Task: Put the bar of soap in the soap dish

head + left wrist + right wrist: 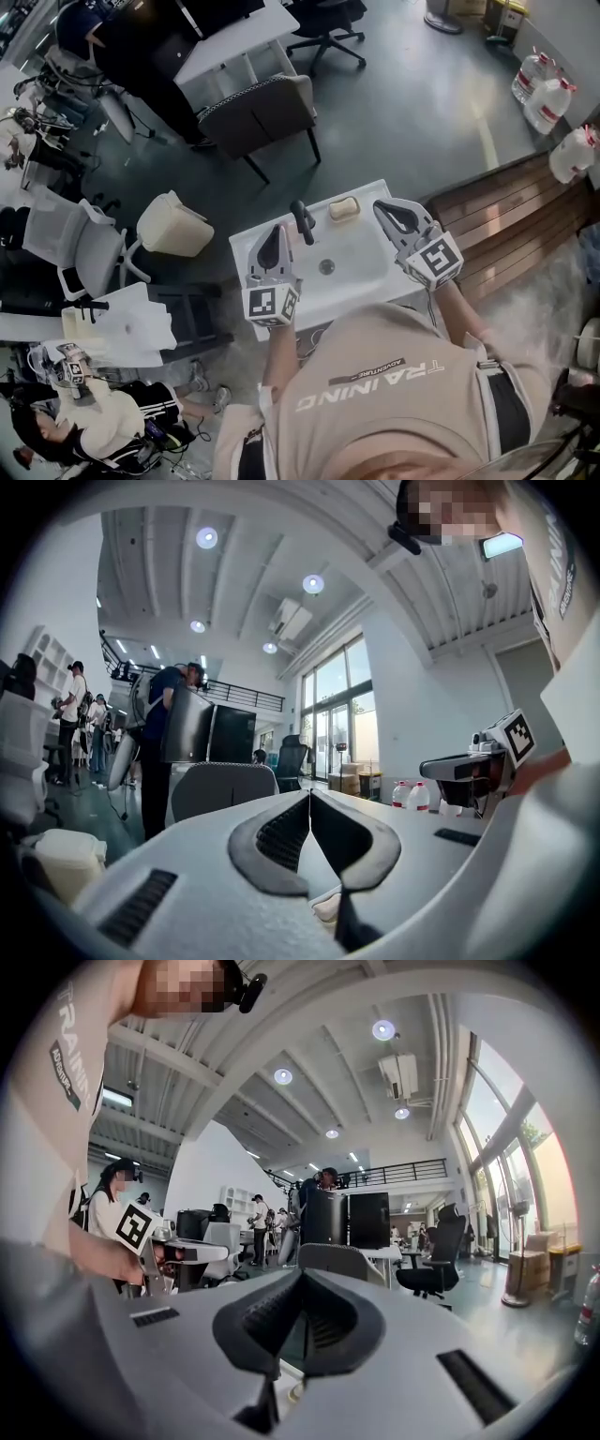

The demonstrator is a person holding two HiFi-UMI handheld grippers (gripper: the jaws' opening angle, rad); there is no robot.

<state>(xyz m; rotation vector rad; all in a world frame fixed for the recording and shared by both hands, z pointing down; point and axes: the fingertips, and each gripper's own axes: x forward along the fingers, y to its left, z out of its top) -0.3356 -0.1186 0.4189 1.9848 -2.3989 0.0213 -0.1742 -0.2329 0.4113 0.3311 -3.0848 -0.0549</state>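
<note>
A pale yellow bar of soap [344, 208] lies at the far edge of the white sink [361, 272]; I cannot tell whether a dish is under it. My left gripper [277, 231] hovers over the sink's left side, next to the black faucet [302, 221], its jaws shut and empty. Over the sink's right corner, just right of the soap, my right gripper [381, 206] is also shut on nothing. The left gripper view shows that gripper [309, 797] with pads meeting and a cream lump [326, 907] below them. In the right gripper view that gripper [302, 1275] is closed too.
The sink's drain [326, 267] sits mid-basin. A grey chair [262, 112] stands beyond the sink, a cream bin [173, 225] and a white chair [84, 248] to its left. Wooden decking [506, 225] and water bottles [548, 98] are at right. People stand further off.
</note>
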